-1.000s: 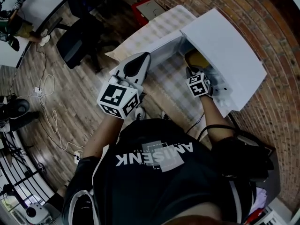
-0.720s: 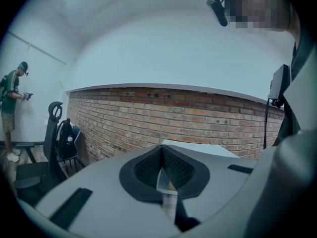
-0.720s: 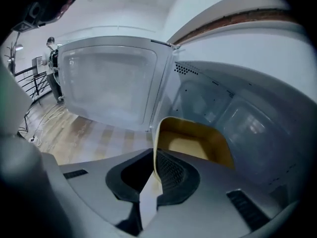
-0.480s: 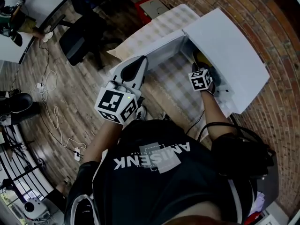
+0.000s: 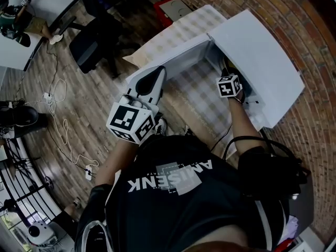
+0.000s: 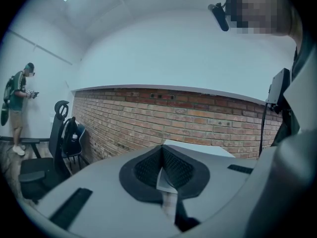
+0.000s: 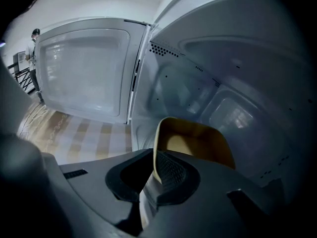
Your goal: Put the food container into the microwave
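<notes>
- Food container (image 7: 198, 144): yellow, open-topped. Sits inside microwave (image 5: 258, 61) cavity; whether resting on cavity floor cannot tell.
- Right gripper (image 7: 157, 175): fingers pinching container's near rim. Over last second pushed further into opening; container, earlier plain in head view, now almost out of sight there.
- Left gripper (image 6: 162, 168): fingers pressed together, holding nothing. Hangs by table edge, barely shifted.
- Door (image 7: 84, 73): swung wide open.
- Judgement: insertion almost complete; set-down, release and withdrawal likely remain.

Base of food container (image 7: 198, 145) behind right hand-held gripper (image 7: 154, 175), unseen overhead inside microwave (image 5: 257, 56)
</notes>
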A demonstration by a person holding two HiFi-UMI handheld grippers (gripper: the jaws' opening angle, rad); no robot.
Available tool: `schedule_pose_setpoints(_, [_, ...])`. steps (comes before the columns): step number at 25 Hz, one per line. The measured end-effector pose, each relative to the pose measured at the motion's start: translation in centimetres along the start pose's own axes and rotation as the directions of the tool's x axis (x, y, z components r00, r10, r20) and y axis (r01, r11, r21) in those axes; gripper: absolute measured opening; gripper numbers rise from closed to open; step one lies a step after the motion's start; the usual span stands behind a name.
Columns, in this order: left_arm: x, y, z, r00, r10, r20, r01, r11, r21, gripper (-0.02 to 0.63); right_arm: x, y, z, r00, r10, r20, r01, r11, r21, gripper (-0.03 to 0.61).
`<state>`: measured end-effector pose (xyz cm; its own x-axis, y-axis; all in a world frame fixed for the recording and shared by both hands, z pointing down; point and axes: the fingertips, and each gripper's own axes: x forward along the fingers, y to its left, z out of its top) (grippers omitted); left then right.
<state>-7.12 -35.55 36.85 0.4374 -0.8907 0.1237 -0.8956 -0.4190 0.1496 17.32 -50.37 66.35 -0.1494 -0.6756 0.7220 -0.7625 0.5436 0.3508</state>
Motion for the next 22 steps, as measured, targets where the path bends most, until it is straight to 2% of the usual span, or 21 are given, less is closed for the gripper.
schedule_pose_setpoints(5, [0.0,-0.1,0.4,1.000,-0.018,0.010,0.018,1.000,-0.001,0.012,-0.1,-0.2,-0.3,1.000,-0.015,-0.014,0.015,1.000,0.001,0.059])
schedule_pose_setpoints(8, [0.0,0.2,0.4,1.000,-0.023,0.007,0.023,1.000,-0.002,0.011,-0.1,0.2,-0.4,1.000,-0.007,-0.021,0.007,1.000,-0.006,0.134])
schedule_pose_setpoints(11, [-0.1,0.8,0.4,1.000,-0.017,0.005,0.017,1.000,-0.014,0.011,-0.4,0.5,-0.3,1.000,-0.013,-0.027,0.012,1.000,-0.025,0.166])
schedule_pose_setpoints(22, [0.5,1.1,1.0,0.993,-0.109,0.045,0.110,0.994,-0.026,0.012,-5.1,2.2,1.7,0.999,-0.047,0.018,0.048,0.998,-0.029,0.172])
